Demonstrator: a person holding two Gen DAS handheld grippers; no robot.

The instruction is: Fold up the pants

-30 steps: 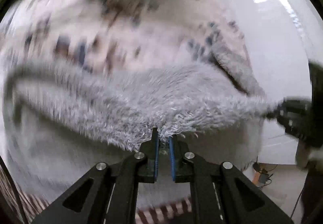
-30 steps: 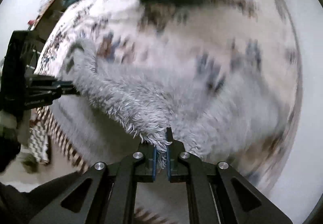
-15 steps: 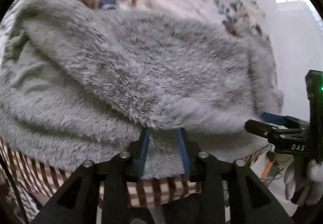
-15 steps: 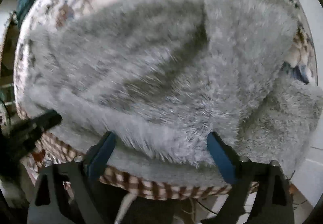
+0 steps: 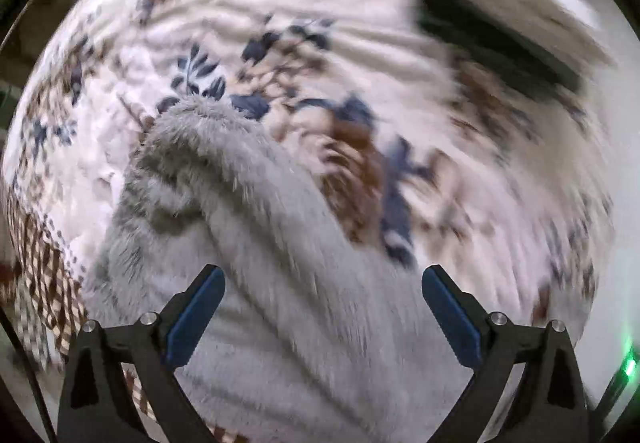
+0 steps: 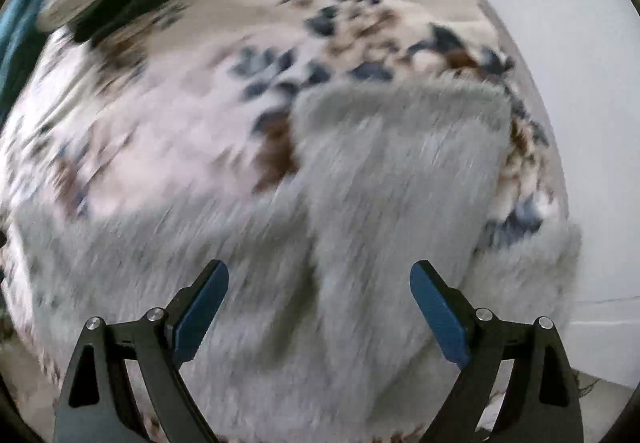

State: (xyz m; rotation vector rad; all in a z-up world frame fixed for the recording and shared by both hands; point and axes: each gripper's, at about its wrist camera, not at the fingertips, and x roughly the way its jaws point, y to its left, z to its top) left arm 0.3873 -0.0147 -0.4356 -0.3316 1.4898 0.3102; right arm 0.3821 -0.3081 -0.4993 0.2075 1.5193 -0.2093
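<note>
Pants (image 5: 280,283) sprawl on floral bedding (image 5: 360,43); left hand-held gripper (image 5: 322,307) opening, right hand-held gripper (image 6: 320,303) released.

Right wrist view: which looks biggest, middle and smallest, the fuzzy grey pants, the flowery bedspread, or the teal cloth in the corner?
1 and 2. Fuzzy grey pants and flowery bedspread fill similar shares of the picture. The pants lie on top and nearer the camera, so I can't rank them.
3. Teal cloth, only a sliver at the edge, partly cut off.
</note>
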